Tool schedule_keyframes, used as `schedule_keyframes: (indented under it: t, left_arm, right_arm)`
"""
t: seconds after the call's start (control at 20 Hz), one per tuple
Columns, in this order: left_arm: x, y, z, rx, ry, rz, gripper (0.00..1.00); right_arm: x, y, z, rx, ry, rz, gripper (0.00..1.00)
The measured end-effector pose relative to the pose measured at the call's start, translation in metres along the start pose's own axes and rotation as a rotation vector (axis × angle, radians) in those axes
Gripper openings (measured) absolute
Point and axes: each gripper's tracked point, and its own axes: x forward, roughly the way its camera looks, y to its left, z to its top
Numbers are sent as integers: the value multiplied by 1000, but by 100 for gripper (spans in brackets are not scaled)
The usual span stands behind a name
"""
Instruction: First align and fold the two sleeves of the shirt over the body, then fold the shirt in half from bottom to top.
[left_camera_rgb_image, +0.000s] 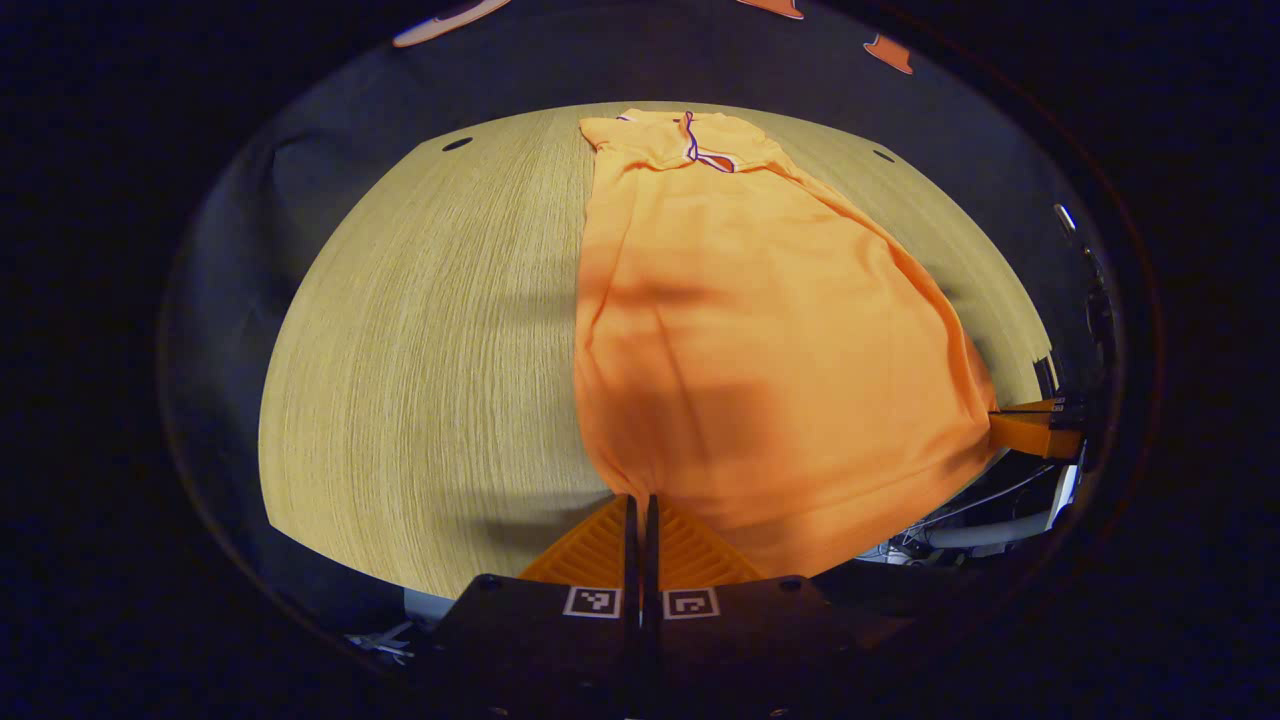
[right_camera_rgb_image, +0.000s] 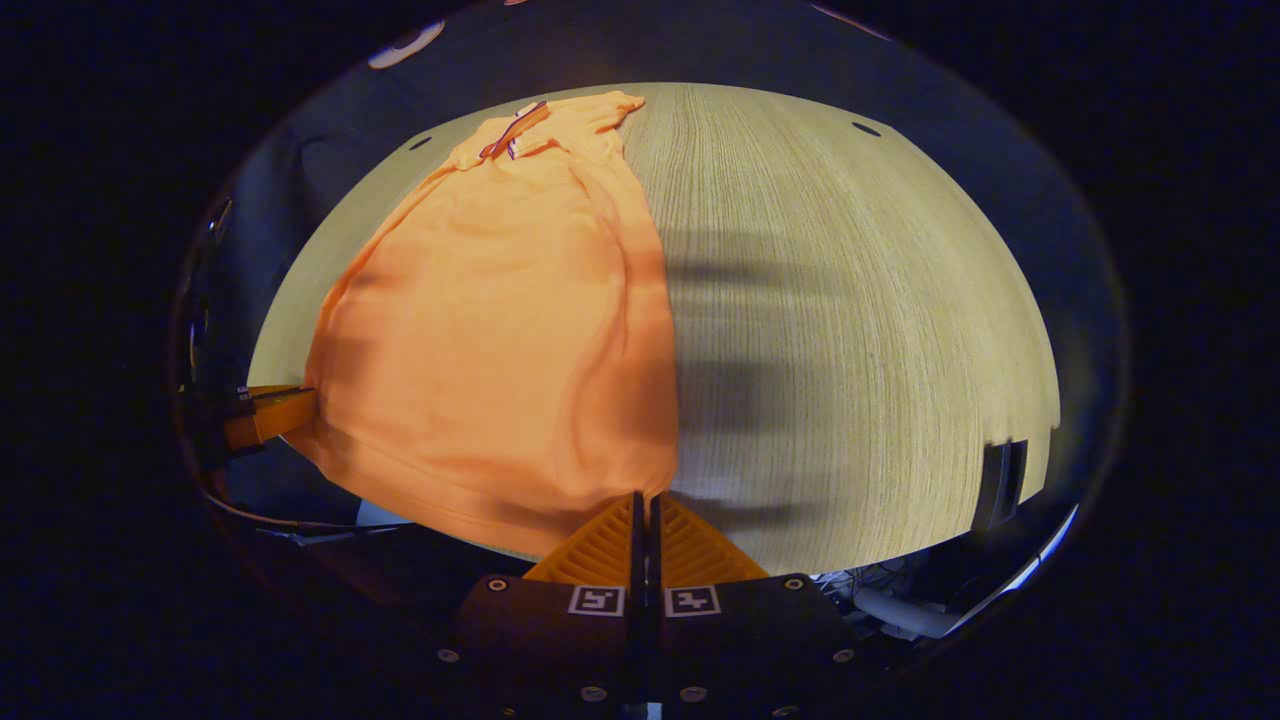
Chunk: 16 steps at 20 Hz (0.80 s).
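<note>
An orange shirt (left_camera_rgb_image: 760, 330) lies lengthwise on the wooden table (left_camera_rgb_image: 430, 380), its collar (left_camera_rgb_image: 705, 150) at the far end and its sleeves folded in over the body. The bottom hem is raised off the table. My left gripper (left_camera_rgb_image: 640, 500) is shut on the hem's left corner. In the right gripper view, the same shirt (right_camera_rgb_image: 500, 340) stretches away to the upper left, and my right gripper (right_camera_rgb_image: 642, 497) is shut on the hem's right corner. Each gripper also appears at the far hem corner in the other's view: the right gripper (left_camera_rgb_image: 1035, 430) and the left gripper (right_camera_rgb_image: 270, 412).
Bare wooden table (right_camera_rgb_image: 860, 330) spreads wide on both sides of the shirt. Small dark holes (left_camera_rgb_image: 457, 144) mark the tabletop's far corners. Cables and white tubing (left_camera_rgb_image: 985, 530) hang below the near table edge. The dark booth wall rises behind the table.
</note>
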Motion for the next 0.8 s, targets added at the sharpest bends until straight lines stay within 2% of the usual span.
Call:
schedule_keyframes:
  t: [0.05, 0.2, 0.55, 0.65, 0.8]
  left_arm:
    - [1, 0, 1, 3, 2, -5, 1]
    - [-2, -5, 2, -20, -21, -44, 1]
    - [-35, -10, 32, -56, -131, -107, 1]
    - [-40, -9, 43, -65, -160, -120, 1]
    - [-48, -13, 57, -68, -192, -138, 1]
  right_arm:
    - [2, 1, 0, 20, -1, 17, 0]
    - [-2, 24, 2, 123, -9, 151, 1]
    - [-26, 41, 21, 175, -99, 267, 0]
    - [-35, 49, 33, 194, -140, 319, 0]
    - [-44, 55, 53, 198, -195, 356, 0]
